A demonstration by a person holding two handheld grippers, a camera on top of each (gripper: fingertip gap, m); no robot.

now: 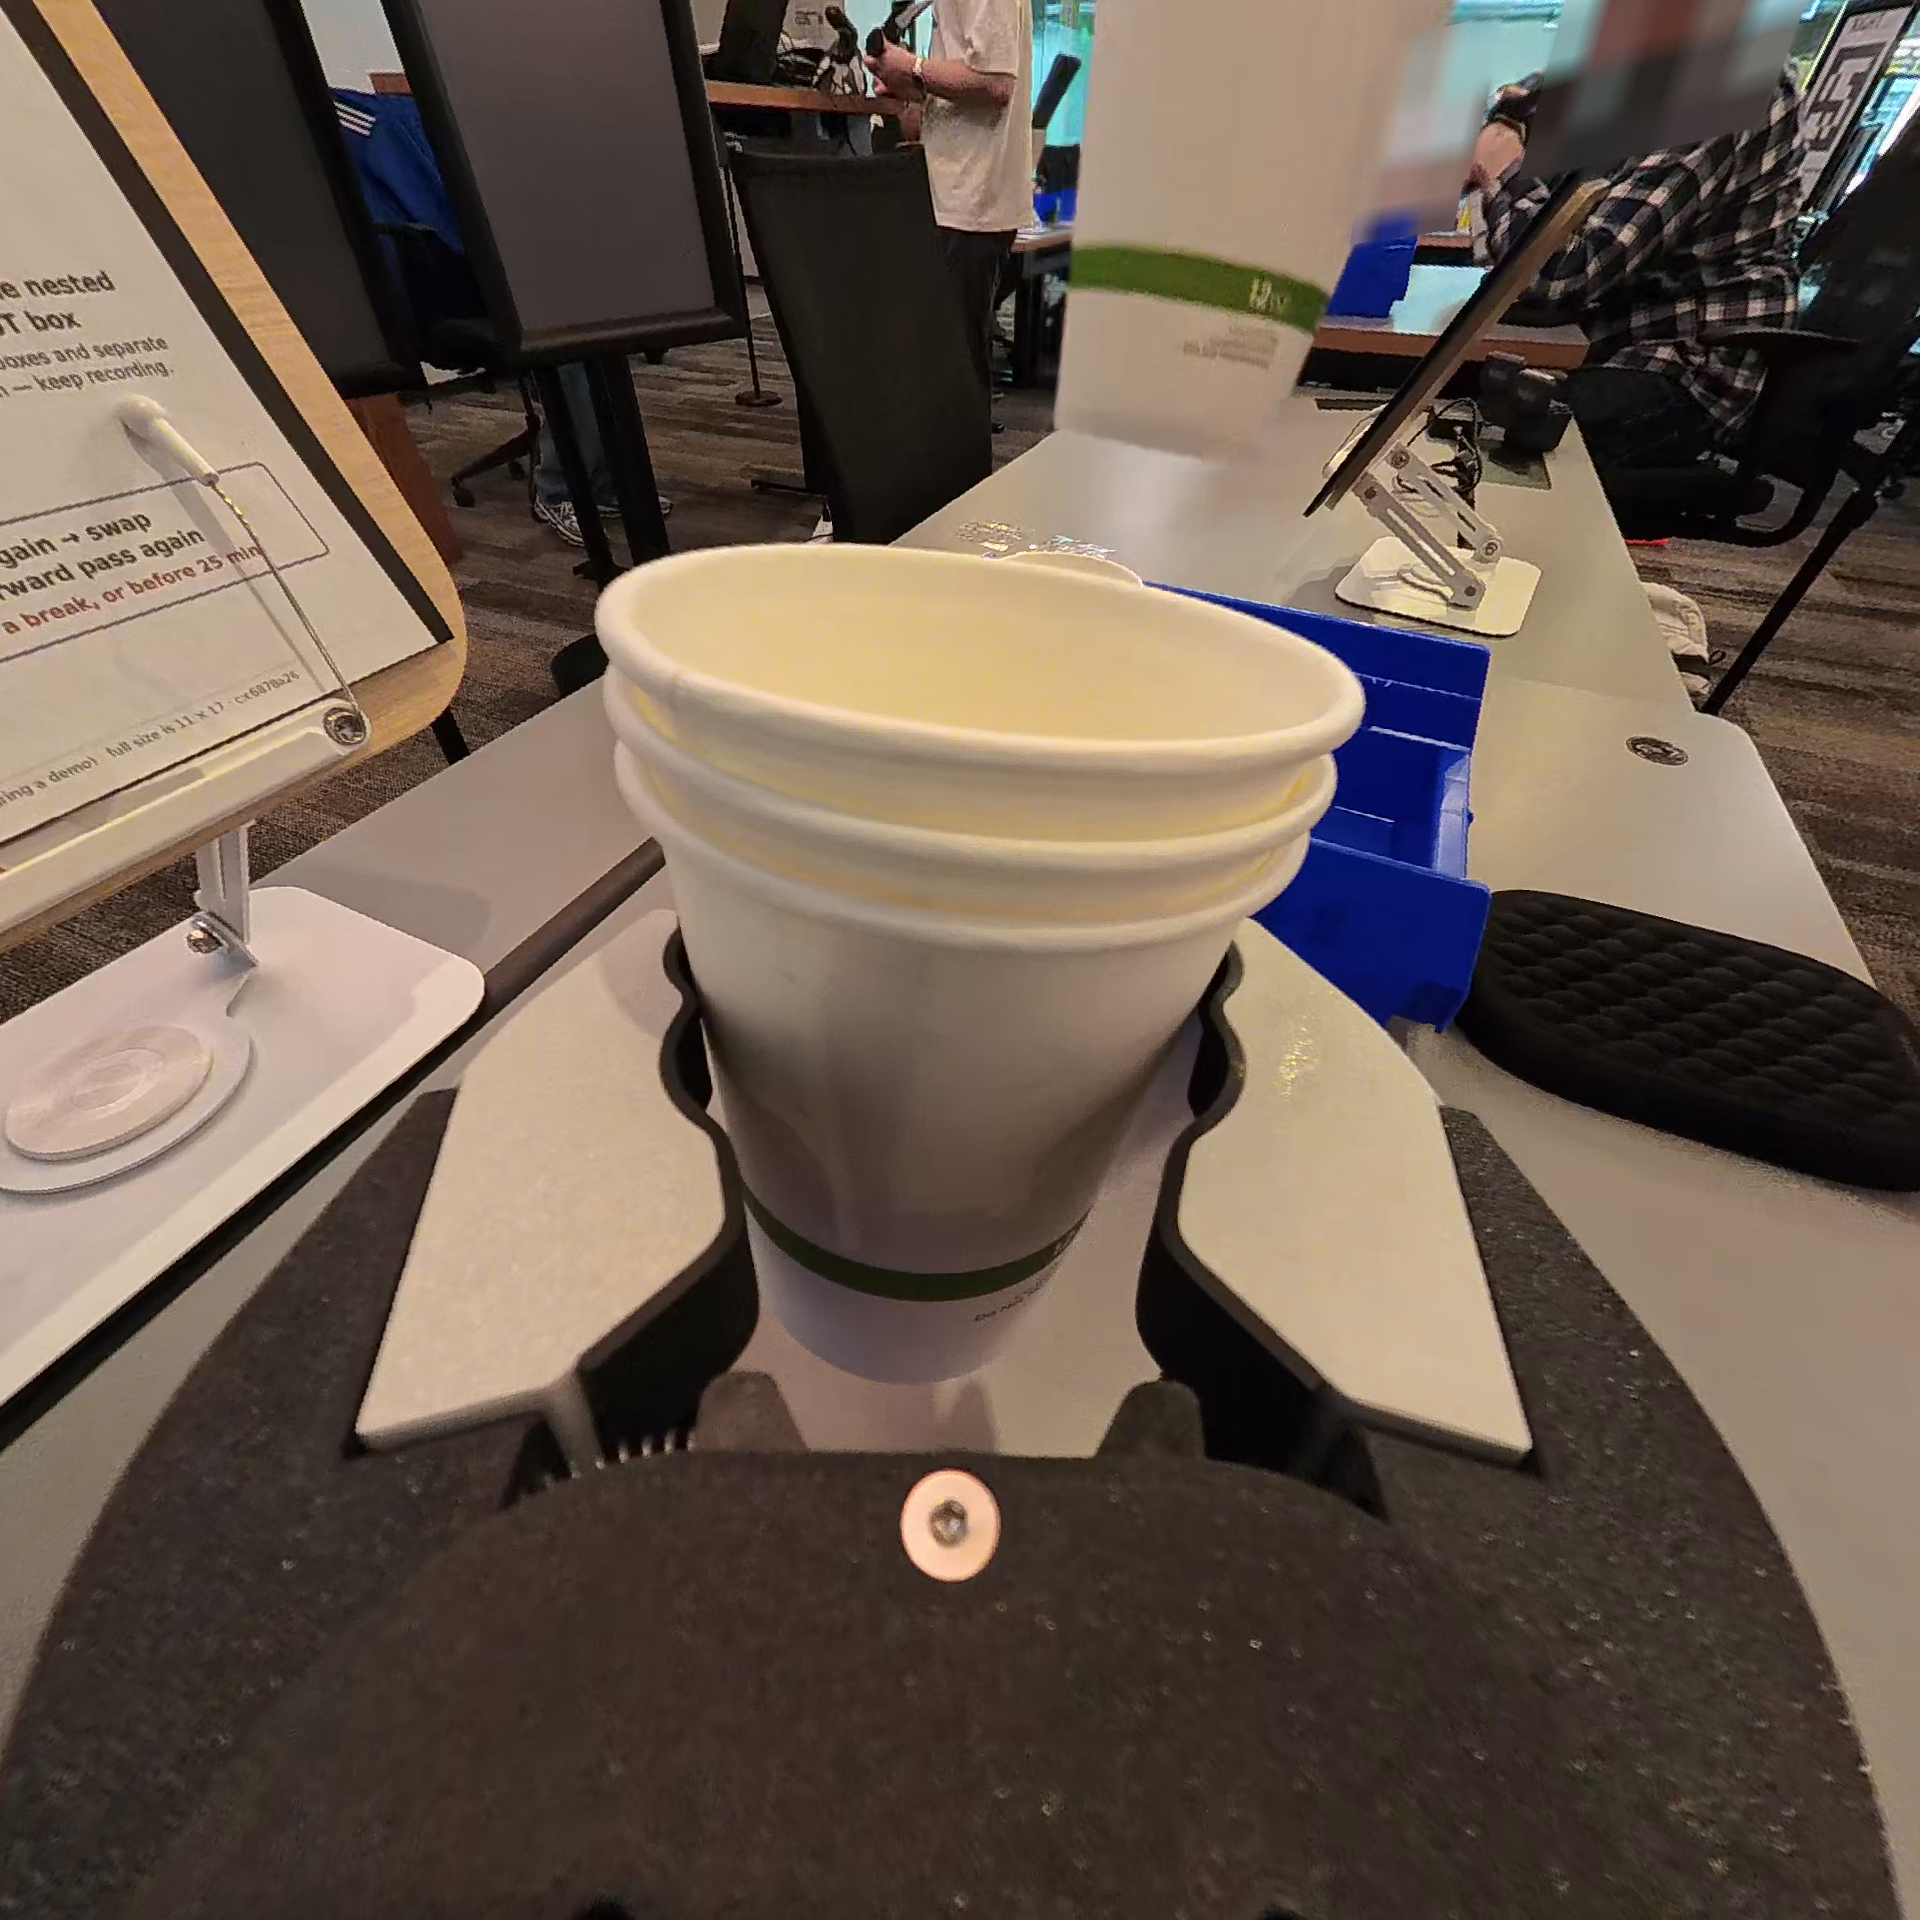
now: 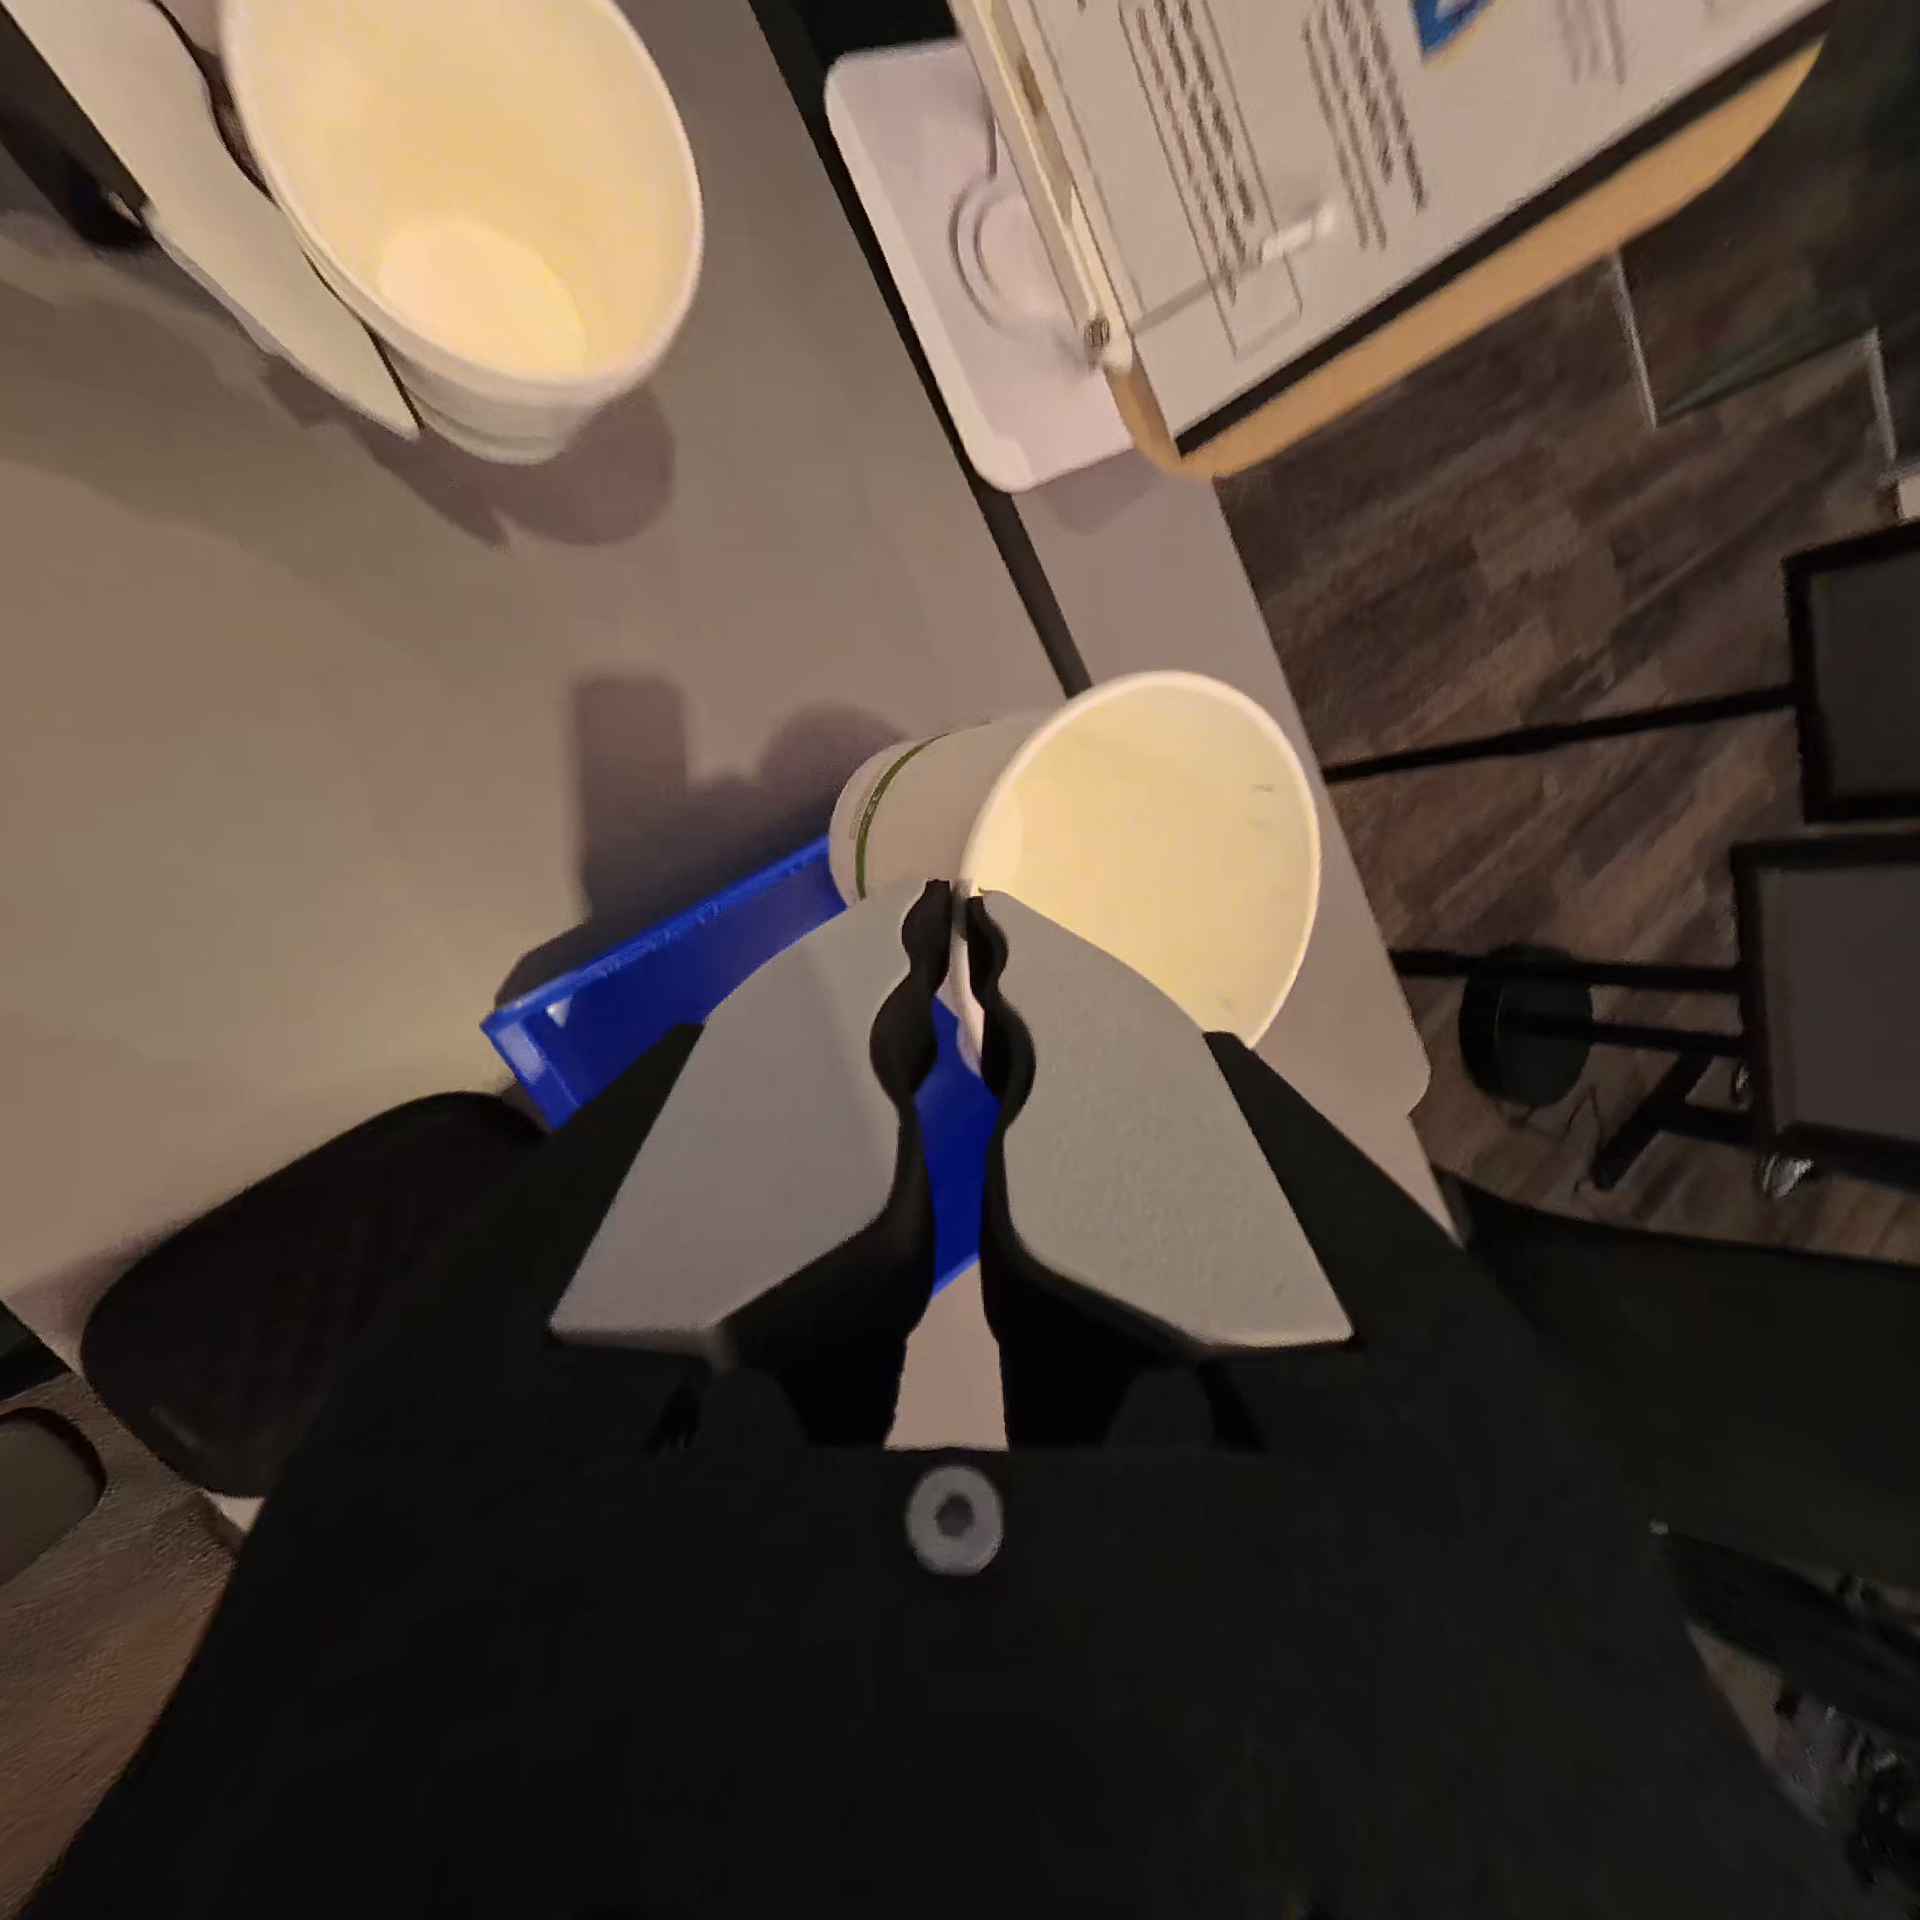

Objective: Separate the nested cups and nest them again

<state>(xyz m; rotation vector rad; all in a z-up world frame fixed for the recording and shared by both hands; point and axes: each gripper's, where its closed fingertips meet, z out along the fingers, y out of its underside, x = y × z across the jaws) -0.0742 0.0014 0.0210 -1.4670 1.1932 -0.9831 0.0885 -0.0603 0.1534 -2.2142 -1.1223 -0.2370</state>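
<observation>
In the centre of the left wrist view, the left tool (image 1: 956, 1039) is squeezing a stack of three nested paper cups (image 1: 966, 883), its wavy black pads pressing on the smooth white wall of the outermost cup, just above the thin green band near the base. The rolled rims are sitting one above another, and the insides are showing a creamy yellow. At the top of that frame a single cup (image 1: 1195, 239) is hanging in the air, blurred, with the same green band. In the right wrist view, the right tool (image 2: 954, 896) is pinching that cup (image 2: 1143, 852) by its rim at the centre of the frame, one finger outside the wall and one inside, with the cup tilted above the matte grey tabletop (image 2: 260, 675). A glossy blue plastic bin (image 2: 665, 977) is lying below the tool, and a black quilted pad (image 1: 1704, 1039) is resting at the right of the left wrist view.
</observation>
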